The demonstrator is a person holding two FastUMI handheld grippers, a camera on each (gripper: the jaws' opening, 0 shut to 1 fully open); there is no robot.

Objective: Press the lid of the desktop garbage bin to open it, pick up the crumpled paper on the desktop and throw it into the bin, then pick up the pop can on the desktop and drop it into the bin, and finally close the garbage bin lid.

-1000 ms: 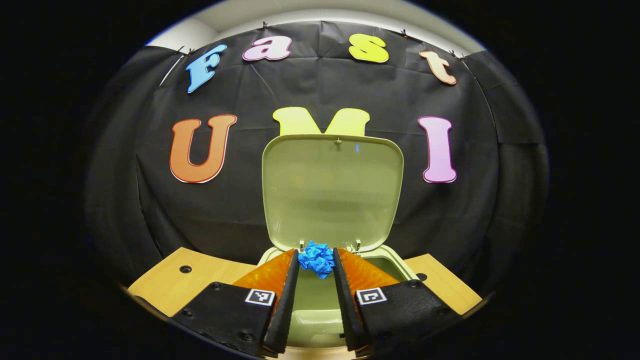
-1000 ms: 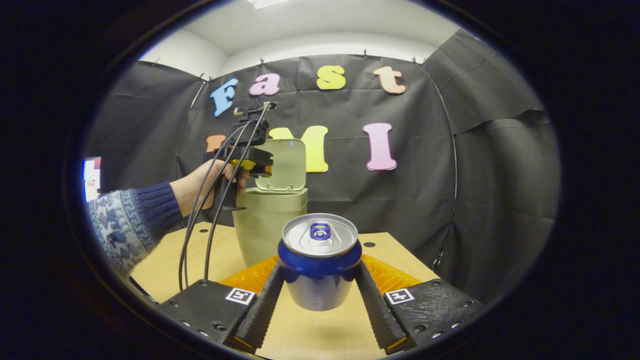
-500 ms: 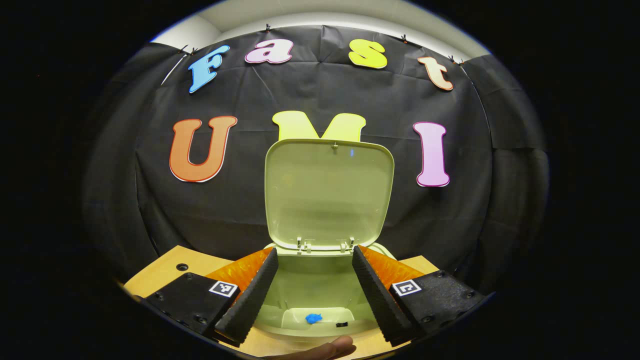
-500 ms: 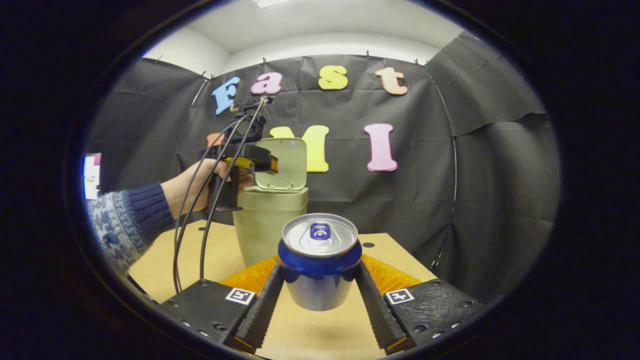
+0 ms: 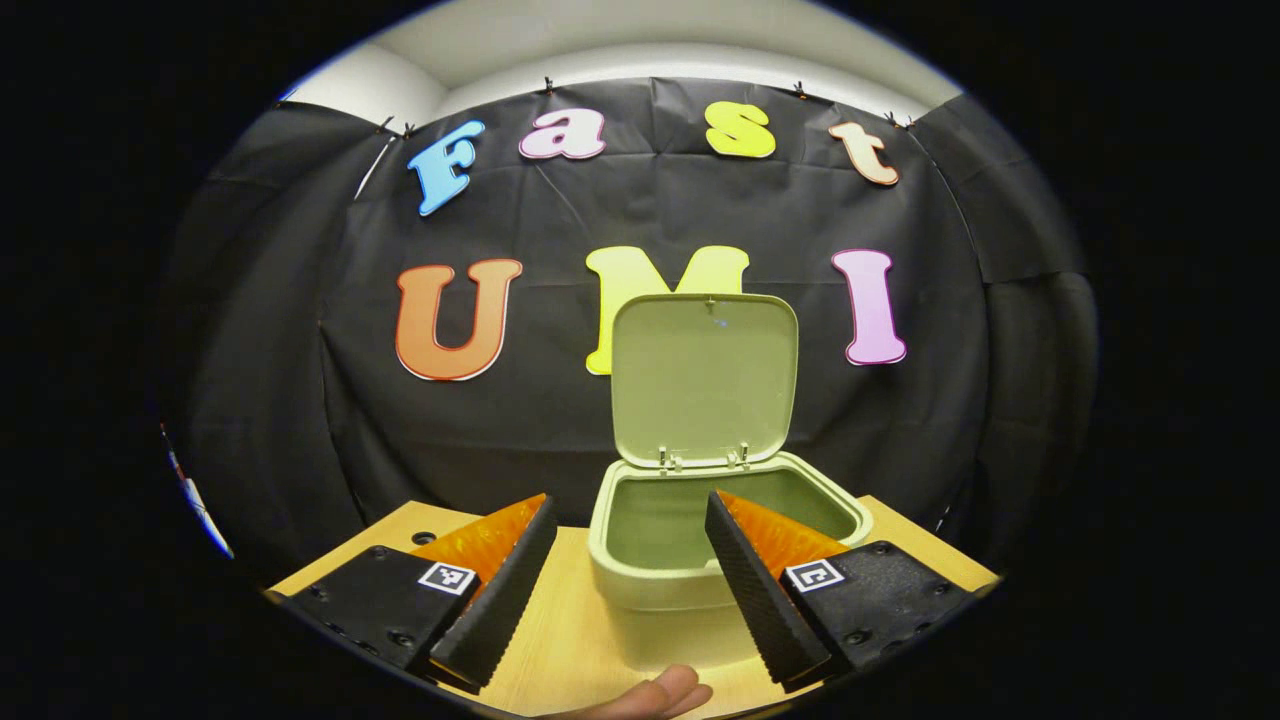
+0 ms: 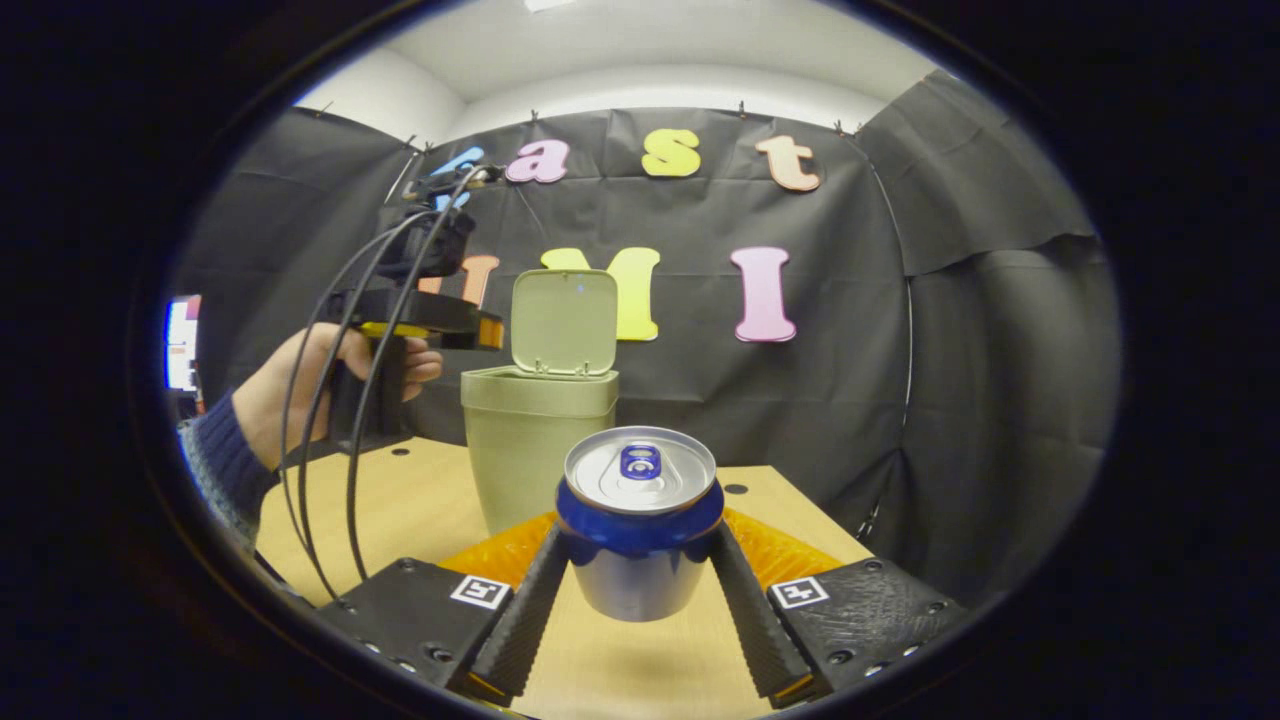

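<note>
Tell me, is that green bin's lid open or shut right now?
Open. The lid stands upright on its hinges behind the bin, whose hollow inside shows in the left gripper view; the right gripper view shows the same.

The left gripper (image 5: 625,570) is held level in the air, its jaws spread wide with nothing between them. In the right gripper view it (image 6: 440,320) sits up high, pointing to that view's right, gripped from below by a hand (image 6: 300,385) that comes out of a dark knitted sleeve (image 6: 215,465); black cables (image 6: 320,430) loop down from it. A fingertip (image 5: 650,695) shows at the bottom edge of the left gripper view. The right gripper (image 6: 637,590) is low, jaws pressed on both sides of the pop can (image 6: 640,520).
</note>
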